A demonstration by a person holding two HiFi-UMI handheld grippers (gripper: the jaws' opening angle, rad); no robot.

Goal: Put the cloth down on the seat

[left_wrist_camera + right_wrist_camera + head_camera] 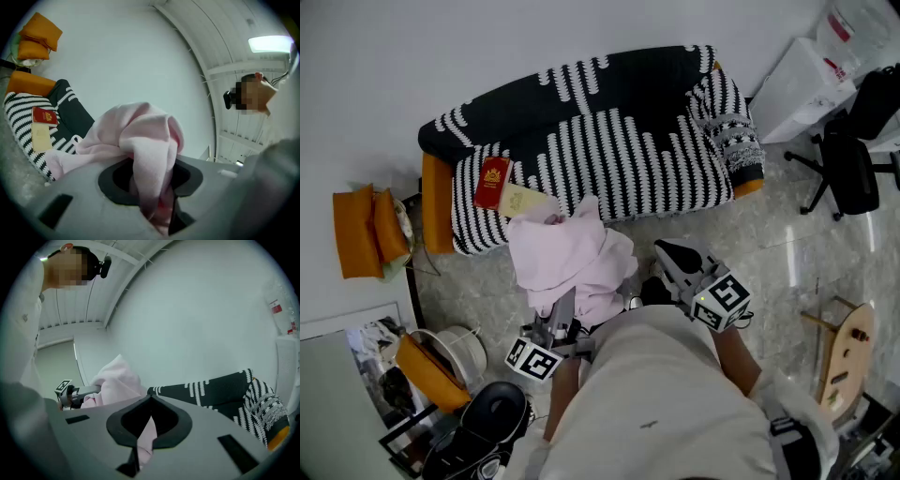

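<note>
A pale pink cloth (567,258) hangs bunched in the air just in front of the sofa, held up by both grippers. My left gripper (562,317) is shut on its lower left part, and in the left gripper view the cloth (150,136) spills up out of the jaws of the left gripper (157,199). My right gripper (668,260) holds the cloth's right edge; a strip of pink cloth (146,437) is pinched between the jaws of the right gripper (143,446). The sofa seat (628,159), covered in black-and-white stripes, lies beyond the cloth.
A red booklet (492,183) and a yellowish packet (525,200) lie on the seat's left end. Orange cushions (366,230) sit at the far left, a white basket (455,352) and black gear (492,412) at lower left. An office chair (848,169) and a wooden stand (848,356) are on the right.
</note>
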